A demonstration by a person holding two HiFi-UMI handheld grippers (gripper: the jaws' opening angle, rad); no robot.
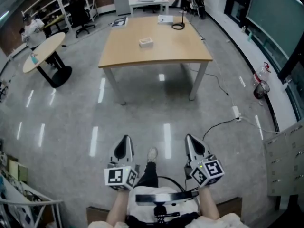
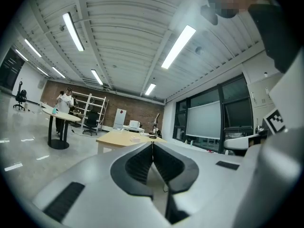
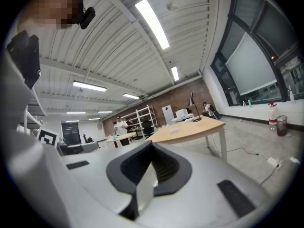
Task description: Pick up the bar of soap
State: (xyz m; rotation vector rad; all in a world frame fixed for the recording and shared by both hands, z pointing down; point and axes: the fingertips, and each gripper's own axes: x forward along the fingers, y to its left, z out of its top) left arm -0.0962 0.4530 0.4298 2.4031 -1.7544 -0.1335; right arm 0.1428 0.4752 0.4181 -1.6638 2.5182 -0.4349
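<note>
Left gripper (image 1: 126, 140): clenched, empty, carried low since nothing is within reach.
Right gripper (image 1: 189, 139): clenched, empty, likewise.
Bar of soap (image 1: 146, 42): probably the small white item on the wooden table (image 1: 180, 51), well ahead.

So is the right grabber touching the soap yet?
Apart. The head view shows the right gripper far back from the table, with a wide stretch of floor between it and the soap lying there.

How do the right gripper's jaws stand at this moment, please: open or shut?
Shut and empty: in its own view the right gripper has its ribbed jaws pressed together, with nothing between them.
</note>
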